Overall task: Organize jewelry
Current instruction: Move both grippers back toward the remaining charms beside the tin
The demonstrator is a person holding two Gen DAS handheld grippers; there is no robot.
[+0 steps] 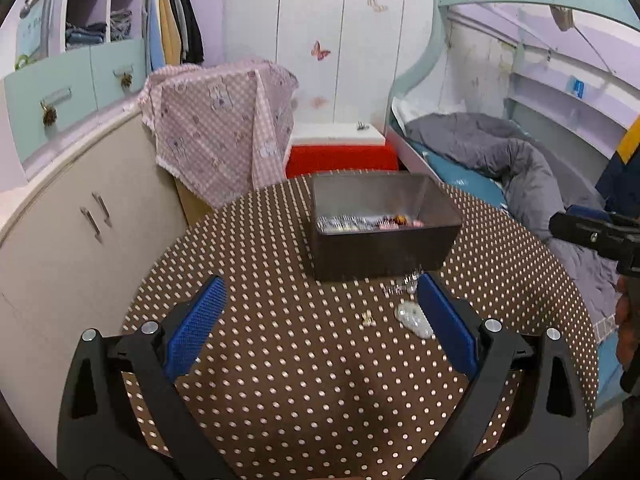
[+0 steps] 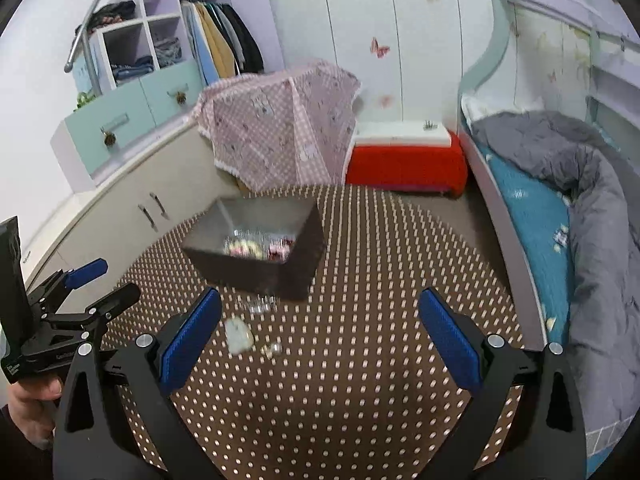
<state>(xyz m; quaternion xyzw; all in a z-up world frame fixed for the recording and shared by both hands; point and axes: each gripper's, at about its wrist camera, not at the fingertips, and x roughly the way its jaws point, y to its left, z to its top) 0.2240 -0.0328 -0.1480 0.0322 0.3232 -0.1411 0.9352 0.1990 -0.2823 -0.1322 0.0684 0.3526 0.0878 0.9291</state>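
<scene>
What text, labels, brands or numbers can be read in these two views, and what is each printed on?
Nothing can be read with confidence.
Small white print on the body of the left gripper in the right wrist view: blurred, unreadable.
Pale marks on the teal panel at the top left in the left wrist view: too small to read.
Dark box, dotted tablecloth, red and white box: no writing visible.

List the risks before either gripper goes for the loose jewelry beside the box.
The small gold piece lies flat on the dotted cloth; the wide-open left gripper may push it or snag fabric. The clear pieces sit against the box, leaving little finger room. The right gripper is also open, so both could collide.
</scene>
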